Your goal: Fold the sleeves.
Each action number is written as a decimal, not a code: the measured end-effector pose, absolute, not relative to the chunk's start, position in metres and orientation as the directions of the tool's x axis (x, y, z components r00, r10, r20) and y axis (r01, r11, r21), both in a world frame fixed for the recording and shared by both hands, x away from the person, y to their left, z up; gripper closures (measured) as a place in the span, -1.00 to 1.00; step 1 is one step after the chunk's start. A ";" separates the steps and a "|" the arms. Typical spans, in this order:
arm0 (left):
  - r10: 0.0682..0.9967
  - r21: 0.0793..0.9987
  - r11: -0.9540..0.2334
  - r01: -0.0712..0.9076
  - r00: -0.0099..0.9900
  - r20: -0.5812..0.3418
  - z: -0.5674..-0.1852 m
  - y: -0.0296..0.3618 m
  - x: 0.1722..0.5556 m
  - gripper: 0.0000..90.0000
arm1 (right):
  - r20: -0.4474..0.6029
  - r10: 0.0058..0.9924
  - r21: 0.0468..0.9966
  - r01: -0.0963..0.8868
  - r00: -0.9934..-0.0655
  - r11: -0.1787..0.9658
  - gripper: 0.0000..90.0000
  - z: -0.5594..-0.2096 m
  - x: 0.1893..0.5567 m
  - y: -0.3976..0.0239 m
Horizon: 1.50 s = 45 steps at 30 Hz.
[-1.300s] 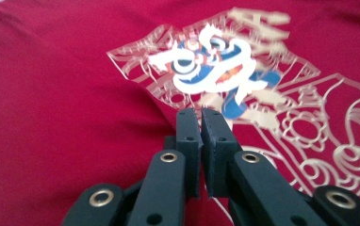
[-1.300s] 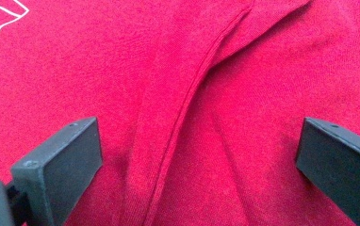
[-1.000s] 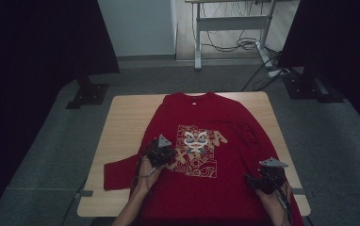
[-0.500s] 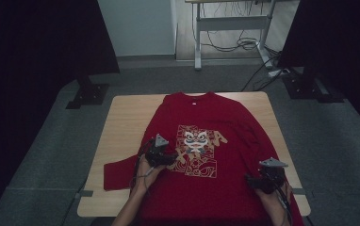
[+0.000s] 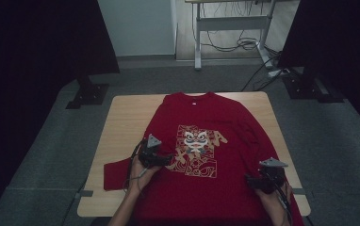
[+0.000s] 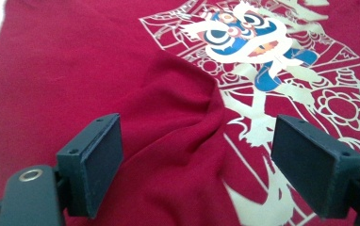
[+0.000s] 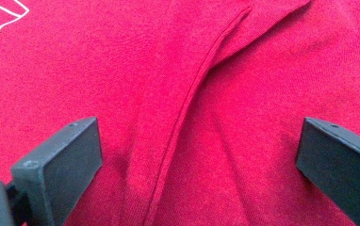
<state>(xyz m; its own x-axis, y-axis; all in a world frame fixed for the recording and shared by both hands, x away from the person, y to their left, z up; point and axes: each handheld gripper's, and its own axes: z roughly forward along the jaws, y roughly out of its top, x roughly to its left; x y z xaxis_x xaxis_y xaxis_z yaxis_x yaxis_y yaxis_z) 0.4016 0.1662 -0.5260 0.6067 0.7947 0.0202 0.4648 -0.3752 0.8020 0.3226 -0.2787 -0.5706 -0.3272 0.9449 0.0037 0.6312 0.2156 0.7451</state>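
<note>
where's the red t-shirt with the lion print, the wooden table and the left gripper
red t-shirt with the lion print (image 5: 201,117): high view, plain chest cloth above the print
light wooden table (image 5: 126,117): high view, bare top left of the shirt
left gripper (image 5: 167,160): high view, between its fingers, over the shirt

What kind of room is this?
Probably a lab or workshop. A red T-shirt lies on a wooden table, with dark stands beside it and cables on the floor behind.

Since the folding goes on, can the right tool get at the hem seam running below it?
Probably yes: the right tool hangs open just above the red shirt, and the stitched seam lies bare between its jaws, with nothing over it.
</note>
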 end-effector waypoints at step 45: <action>0.937 0.777 -0.256 0.575 0.346 0.053 -0.558 0.327 0.345 -0.31 | 0.004 0.945 0.745 0.631 -0.327 0.216 -0.98 -0.571 0.323 -0.279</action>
